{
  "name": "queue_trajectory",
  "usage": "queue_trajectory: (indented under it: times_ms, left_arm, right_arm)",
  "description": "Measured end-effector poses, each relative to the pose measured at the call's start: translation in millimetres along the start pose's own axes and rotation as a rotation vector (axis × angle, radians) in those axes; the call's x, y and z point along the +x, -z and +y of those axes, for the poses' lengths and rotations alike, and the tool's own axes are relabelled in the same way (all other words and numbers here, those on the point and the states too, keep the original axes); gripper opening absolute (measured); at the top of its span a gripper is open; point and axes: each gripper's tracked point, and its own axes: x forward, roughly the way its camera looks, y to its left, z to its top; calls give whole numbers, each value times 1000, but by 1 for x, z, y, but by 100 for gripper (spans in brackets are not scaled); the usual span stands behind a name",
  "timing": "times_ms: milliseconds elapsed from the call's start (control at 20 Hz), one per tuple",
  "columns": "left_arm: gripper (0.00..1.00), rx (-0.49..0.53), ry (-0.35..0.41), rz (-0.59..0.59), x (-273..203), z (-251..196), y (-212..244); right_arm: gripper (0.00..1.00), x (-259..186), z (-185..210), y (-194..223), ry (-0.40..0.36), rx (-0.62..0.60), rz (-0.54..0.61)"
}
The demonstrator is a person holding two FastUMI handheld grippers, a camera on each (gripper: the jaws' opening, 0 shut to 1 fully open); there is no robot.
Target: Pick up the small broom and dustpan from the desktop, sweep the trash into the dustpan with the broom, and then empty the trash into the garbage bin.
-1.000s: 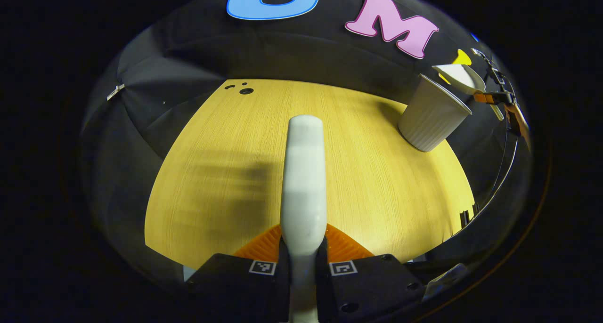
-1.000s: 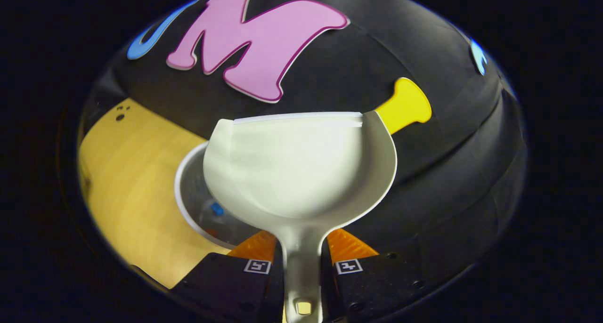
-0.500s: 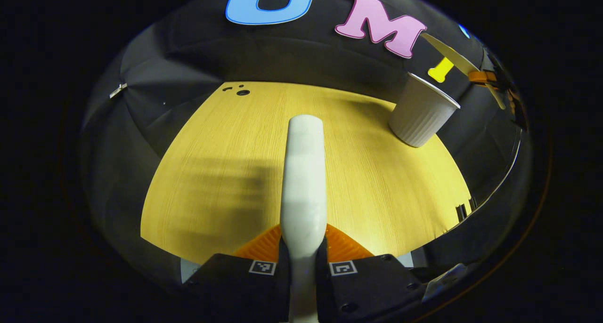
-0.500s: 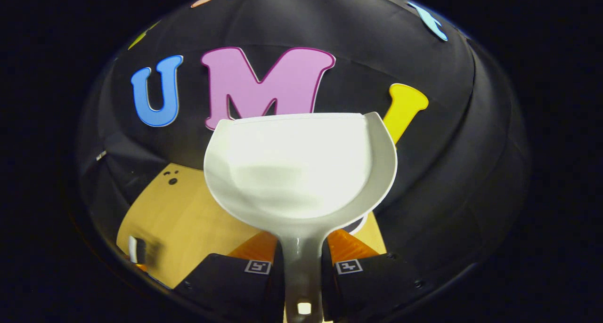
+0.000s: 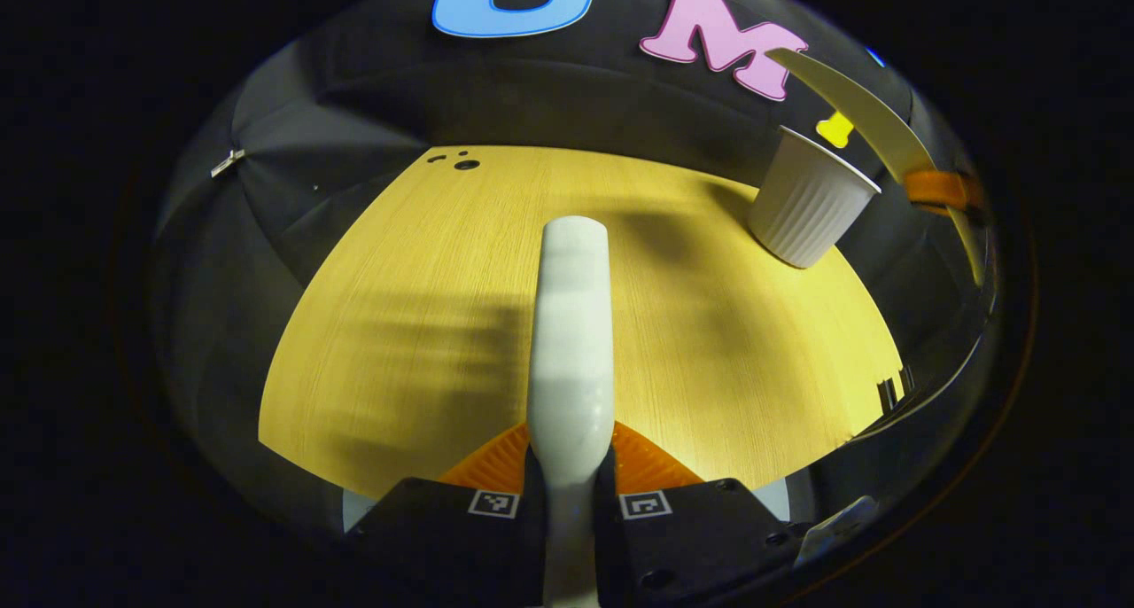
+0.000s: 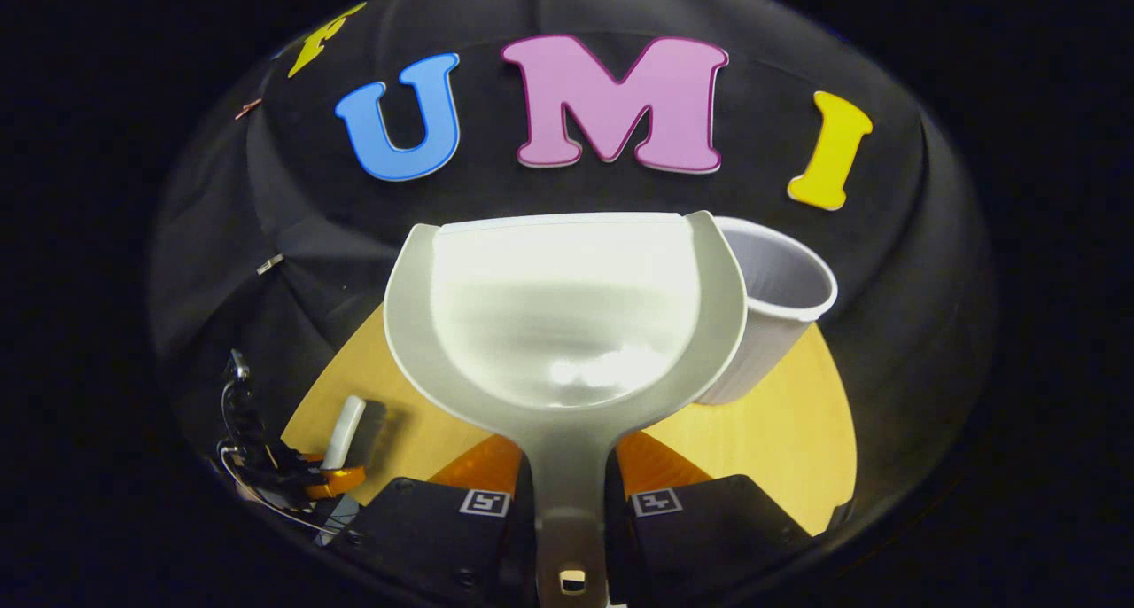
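We had the right gripper (image 6: 567,493) closed on the dustpan (image 6: 567,324) by its handle, both fingers pressing the stem, and the pan's bowl looked bare, so we judged the emptying done and the step in hand to be carrying the pan back from the garbage bin (image 6: 780,324). To do that well we thought it best to keep the pan level, draw it clear of the bin's rim without knocking the light cup over, and lower it flat onto the worktop (image 6: 797,431) well short of the bin. The dustpan's long axis ran straight out along the gripper's fingers, handle toward us and lip pointing away, its right edge overlapping the bin's left side in the right gripper view. Our left gripper (image 5: 567,475) was clamped on the broom (image 5: 571,324), whose handle pointed forward over the worktop, well left of the bin; its bristles we could not see.
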Motion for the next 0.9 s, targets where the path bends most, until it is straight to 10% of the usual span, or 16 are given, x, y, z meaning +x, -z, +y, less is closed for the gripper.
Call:
queue_trajectory:
  times_ms: [900]
  left_arm:
    - [28,105,-133,178,97,-7,-12]
  right_arm:
    - [35,97,-31,102,43,10,375]
